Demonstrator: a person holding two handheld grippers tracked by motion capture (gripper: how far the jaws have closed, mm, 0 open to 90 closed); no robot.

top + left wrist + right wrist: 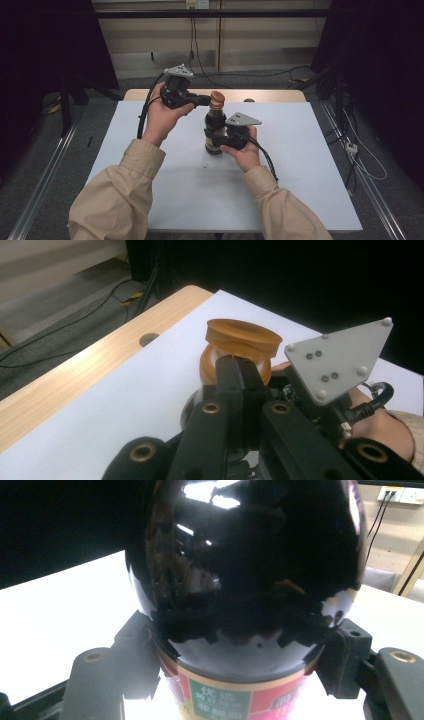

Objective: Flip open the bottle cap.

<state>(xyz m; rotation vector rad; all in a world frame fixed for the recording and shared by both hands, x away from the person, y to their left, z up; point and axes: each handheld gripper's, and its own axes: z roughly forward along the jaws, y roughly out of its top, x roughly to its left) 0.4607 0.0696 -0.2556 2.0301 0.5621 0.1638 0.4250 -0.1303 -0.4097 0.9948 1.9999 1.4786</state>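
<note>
The dark sauce bottle (214, 135) stands upright mid-worktop (150, 190), clamped by the right gripper (220, 142); the left gripper (204, 100), jaws closed, pinches its orange cap (217, 100); unscrewing seems underway, the cap not yet off.

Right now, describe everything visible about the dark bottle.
The dark bottle stands upright on the white table, glossy black like glass, with a red, green and gold label low on its body. An orange-brown ribbed cap tops its neck. The right gripper clamps its body; the left gripper's shut jaws reach the cap.
</note>
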